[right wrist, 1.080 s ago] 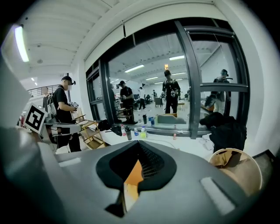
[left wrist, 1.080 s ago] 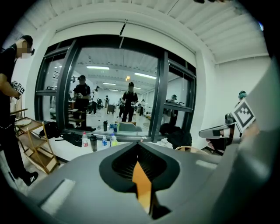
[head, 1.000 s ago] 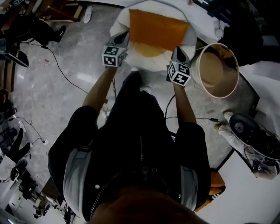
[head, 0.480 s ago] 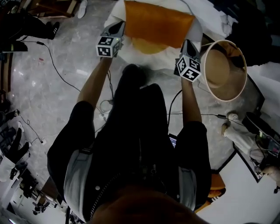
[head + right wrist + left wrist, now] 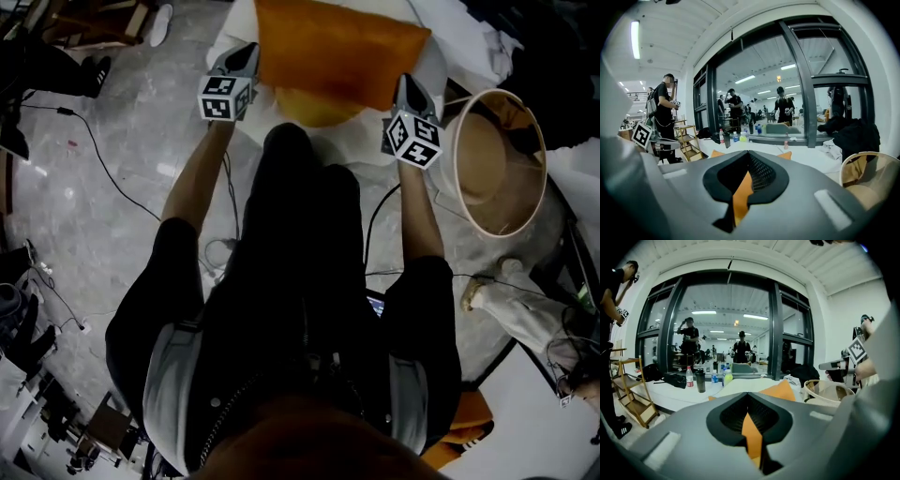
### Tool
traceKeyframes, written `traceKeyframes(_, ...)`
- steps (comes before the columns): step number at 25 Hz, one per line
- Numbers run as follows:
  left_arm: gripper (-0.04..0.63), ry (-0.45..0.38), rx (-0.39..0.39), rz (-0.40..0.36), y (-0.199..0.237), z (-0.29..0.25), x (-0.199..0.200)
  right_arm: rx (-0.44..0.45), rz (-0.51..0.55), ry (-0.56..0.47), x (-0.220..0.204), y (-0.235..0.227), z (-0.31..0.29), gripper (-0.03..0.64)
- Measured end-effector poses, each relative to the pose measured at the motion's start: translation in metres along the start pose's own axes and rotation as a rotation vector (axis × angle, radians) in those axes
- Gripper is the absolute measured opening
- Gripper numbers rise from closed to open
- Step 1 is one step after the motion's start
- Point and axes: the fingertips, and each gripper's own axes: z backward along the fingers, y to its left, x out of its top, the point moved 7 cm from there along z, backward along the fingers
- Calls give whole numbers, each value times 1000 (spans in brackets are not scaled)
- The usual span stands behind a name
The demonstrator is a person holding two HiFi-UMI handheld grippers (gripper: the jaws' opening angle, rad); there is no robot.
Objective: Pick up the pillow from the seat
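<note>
The head camera looked steeply down over the person's body, with the left tool (image 5: 242, 58) and right tool (image 5: 409, 86) at upper frame. Each tool's camera sat close behind its jaws, looking level toward the windows (image 5: 724, 329). All three shared the orange pillow (image 5: 328, 52) and round basket (image 5: 497, 159).

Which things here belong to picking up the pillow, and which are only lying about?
Belong to the job: orange pillow; left hand-held gripper and right hand-held gripper, both shut on its edges; white seat.

Lying about: round beige tub; floor cable; white shoe; water bottle.
</note>
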Motion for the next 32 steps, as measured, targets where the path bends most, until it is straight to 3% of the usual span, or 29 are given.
traceKeyframes(17, 11, -79, -5, -76, 62, -102, -148, -16, 70, -169, -113, -61, -106, 3)
traceKeyframes(23, 97, -50, -64, -57, 74, -122, -171, -9, 89, -146, -132, -94, -124, 3)
traceKeyframes(25, 164, -44, -106, -31, 77, -131, -175, 2, 93, -124, -136, -104, -130, 3)
traceKeyframes(28, 347, -25, -175, 1, 80, -143, -182, 72, 75, -65, -148, -115, -141, 133)
traceKeyframes(32, 484, 16, -239, 43, 79, -158, -199, 114, 59, 13, -176, -134, -154, 403)
